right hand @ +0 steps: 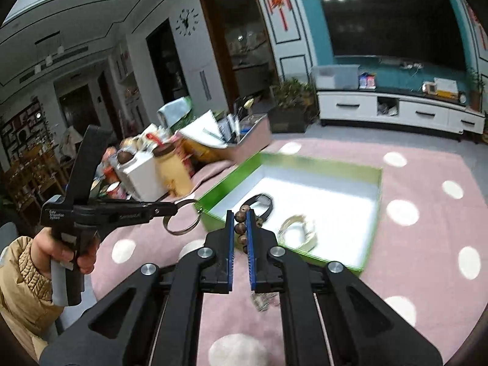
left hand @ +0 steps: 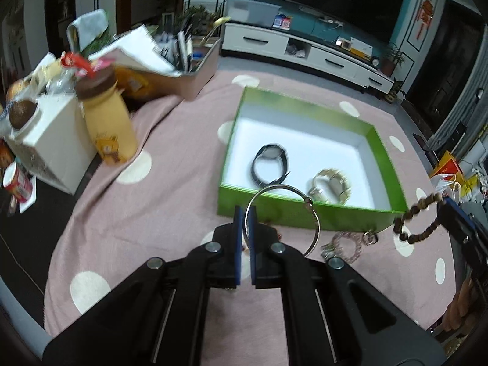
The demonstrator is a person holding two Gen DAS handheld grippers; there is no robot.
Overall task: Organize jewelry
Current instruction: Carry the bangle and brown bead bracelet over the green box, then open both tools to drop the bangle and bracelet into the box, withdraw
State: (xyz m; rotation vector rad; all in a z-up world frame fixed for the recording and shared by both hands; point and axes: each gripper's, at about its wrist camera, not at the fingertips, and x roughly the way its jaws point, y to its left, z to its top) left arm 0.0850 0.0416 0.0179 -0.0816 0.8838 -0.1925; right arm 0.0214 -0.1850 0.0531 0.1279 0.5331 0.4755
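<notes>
Tablecloth (left hand: 158,213) lay mostly bare near me; green box (left hand: 305,210) held black watch (left hand: 270,164) and gold watch (left hand: 331,184). My left gripper (left hand: 244,213) clenched silver bangle (left hand: 315,228), right gripper (right hand: 241,222) clenched bead bracelet (right hand: 239,228).

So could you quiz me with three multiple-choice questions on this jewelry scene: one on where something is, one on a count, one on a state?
1. Where is the pink beaded bracelet?
A. In the green cardboard box
B. On the pink dotted cloth in front of the box
C. In a claw

2. How many watches lie in the box?
A. One
B. Two
C. Four

3. What is the left claw doing?
A. Clamped on the thin silver bangle
B. Open, empty
C. Holding brown beads

Answers: 1 B, it lies outside the near wall. 2 B, a black watch and a gold watch. 3 A, the ring sits between its pads.
</notes>
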